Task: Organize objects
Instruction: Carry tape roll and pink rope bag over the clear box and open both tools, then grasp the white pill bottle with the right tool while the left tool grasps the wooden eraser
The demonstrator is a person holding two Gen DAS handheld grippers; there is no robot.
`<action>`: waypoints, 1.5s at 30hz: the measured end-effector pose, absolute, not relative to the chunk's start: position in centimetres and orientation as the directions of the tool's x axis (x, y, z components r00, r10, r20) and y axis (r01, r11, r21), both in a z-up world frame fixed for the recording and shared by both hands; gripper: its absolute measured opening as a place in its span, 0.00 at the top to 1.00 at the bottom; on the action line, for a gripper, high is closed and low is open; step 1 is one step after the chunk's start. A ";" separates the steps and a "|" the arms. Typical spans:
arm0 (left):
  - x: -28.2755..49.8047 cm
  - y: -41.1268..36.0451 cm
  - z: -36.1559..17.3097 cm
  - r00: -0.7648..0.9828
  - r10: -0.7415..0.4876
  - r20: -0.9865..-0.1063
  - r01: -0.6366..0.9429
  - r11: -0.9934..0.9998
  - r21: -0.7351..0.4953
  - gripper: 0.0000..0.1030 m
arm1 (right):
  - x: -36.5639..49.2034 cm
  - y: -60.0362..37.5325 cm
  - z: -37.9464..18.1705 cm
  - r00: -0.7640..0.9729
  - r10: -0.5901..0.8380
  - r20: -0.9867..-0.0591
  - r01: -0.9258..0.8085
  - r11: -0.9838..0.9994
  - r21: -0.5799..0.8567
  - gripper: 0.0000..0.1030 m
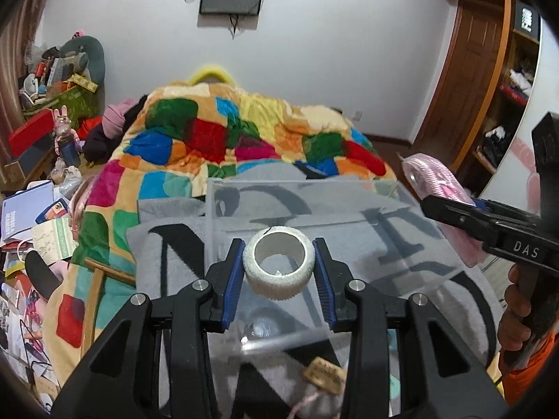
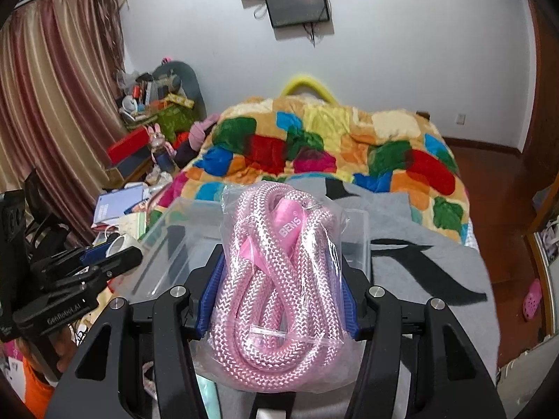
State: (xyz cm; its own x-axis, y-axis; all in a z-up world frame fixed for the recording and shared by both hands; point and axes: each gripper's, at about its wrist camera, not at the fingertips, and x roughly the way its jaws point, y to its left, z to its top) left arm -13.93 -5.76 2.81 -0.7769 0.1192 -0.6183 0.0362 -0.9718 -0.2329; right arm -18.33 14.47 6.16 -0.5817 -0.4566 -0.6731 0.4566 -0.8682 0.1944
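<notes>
My left gripper [image 1: 278, 256] is shut on a white roll of bandage tape [image 1: 278, 265] and holds it over a clear plastic box [image 1: 307, 188] on the bed. My right gripper [image 2: 277, 279] is shut on a bagged coil of pink rope [image 2: 279, 279] above the same clear box [image 2: 181, 241]. In the left wrist view the right gripper [image 1: 440, 202] comes in from the right with the pink rope [image 1: 433, 178] over the box's right edge. In the right wrist view the left gripper [image 2: 111, 253] with the white roll [image 2: 120, 242] shows at the left.
The box sits on a grey blanket with black letters [image 1: 164, 255] over a colourful patchwork quilt [image 1: 216, 132]. A small tan tag [image 1: 323, 373] lies near the box. Books and clutter [image 1: 31, 216] pile up left of the bed. A wooden wardrobe [image 1: 482, 80] stands right.
</notes>
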 end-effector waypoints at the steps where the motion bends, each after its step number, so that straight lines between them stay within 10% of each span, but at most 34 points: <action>1: -14.4 -5.5 2.5 -0.768 0.116 -0.629 0.038 -0.973 -0.226 0.63 | -19.0 14.1 5.6 -0.569 -0.449 -0.689 0.455 -0.870 0.191 0.49; 21: -16.0 -3.7 0.6 -0.707 0.110 -0.698 -0.008 -0.989 -0.148 0.50 | -18.8 11.4 2.5 -0.500 -0.377 -0.780 0.510 -0.856 0.087 0.47; 32: -11.0 -3.9 4.3 -0.800 0.058 -0.598 0.013 -0.993 -0.114 0.08 | -13.4 13.8 6.4 -0.603 -0.405 -0.687 0.519 -0.853 0.048 0.30; 45: -7.1 -2.5 1.6 -0.774 0.069 -0.630 -0.028 -0.997 -0.075 0.07 | -8.2 16.7 5.0 -0.628 -0.410 -0.661 0.503 -0.862 0.056 0.28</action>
